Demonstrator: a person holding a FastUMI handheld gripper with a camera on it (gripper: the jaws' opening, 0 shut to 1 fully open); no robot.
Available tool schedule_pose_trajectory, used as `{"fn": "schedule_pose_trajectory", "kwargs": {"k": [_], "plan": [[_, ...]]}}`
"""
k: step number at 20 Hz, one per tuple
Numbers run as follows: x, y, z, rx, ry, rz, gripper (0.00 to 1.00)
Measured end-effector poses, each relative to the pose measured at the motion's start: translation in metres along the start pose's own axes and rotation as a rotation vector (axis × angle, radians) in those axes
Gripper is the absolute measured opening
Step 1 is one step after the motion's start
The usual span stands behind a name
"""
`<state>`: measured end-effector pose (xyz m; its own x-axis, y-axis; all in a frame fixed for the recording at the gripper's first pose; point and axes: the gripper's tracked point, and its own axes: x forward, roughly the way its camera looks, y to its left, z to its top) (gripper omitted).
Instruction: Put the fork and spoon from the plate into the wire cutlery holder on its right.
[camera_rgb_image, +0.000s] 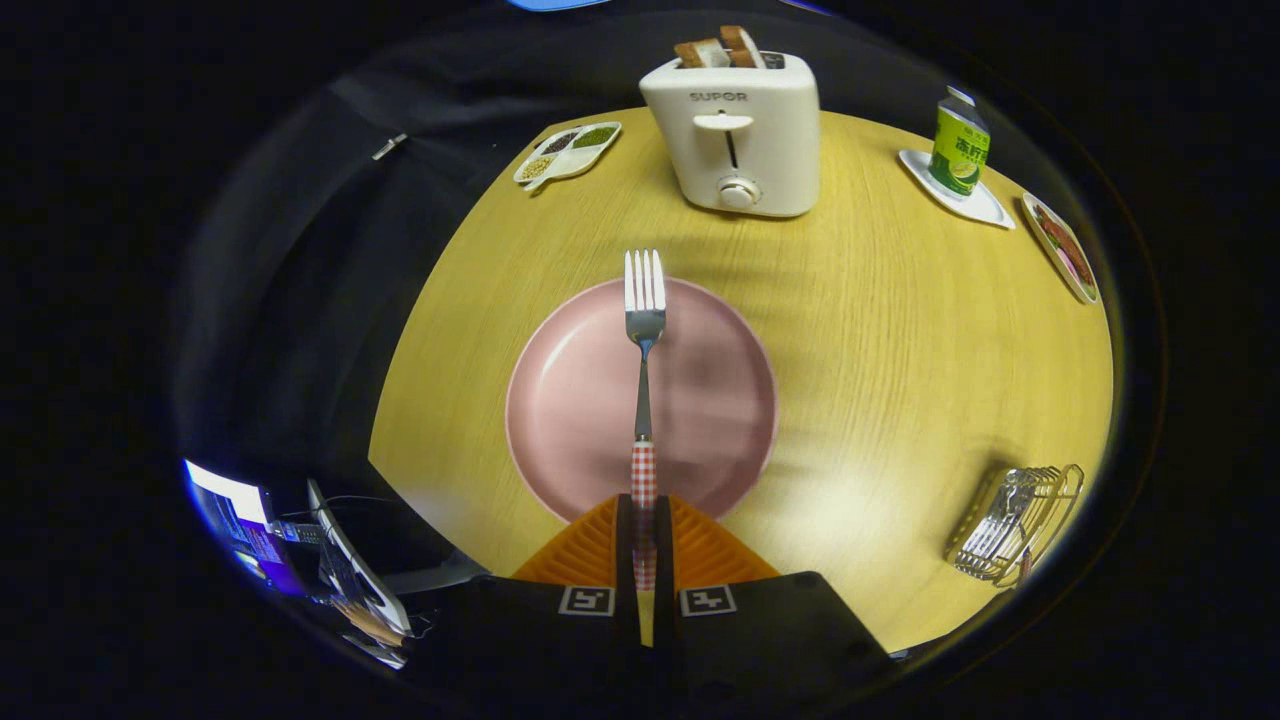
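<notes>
The claw (645, 535) is seen clamped on the checked handle of the fork (644, 330), both fingers pressed against it. The fork is held out ahead of the fingers, tines pointing away, above the pink plate (570, 400). The plate is set on the wooden desk (880, 350) just beyond the fingertips. The wire cutlery holder (1012, 525) is found well to the right of the plate, near the desk edge; cutlery is seen inside it, the type not determinable. Farther back, a toaster (737, 135) with bread slices is noted, flanked by a divided dish (568, 152) and a green carton (959, 145).
</notes>
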<state>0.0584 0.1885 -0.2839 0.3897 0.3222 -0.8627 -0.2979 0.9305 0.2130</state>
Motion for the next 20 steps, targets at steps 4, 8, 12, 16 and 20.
{"fn": "schedule_pose_trajectory", "kwargs": {"k": [4,8,12,16,20], "plan": [[-0.042,-0.036,-0.005,-0.012,-0.03,-0.024,0.09],[-0.087,-0.062,-0.012,0.037,-0.04,-0.003,0.09],[-0.125,-0.091,-0.024,0.056,-0.029,-0.003,0.09],[-0.164,-0.125,-0.039,0.062,0.007,-0.007,0.09],[-0.201,-0.156,-0.054,0.065,0.071,-0.009,0.09]]}}
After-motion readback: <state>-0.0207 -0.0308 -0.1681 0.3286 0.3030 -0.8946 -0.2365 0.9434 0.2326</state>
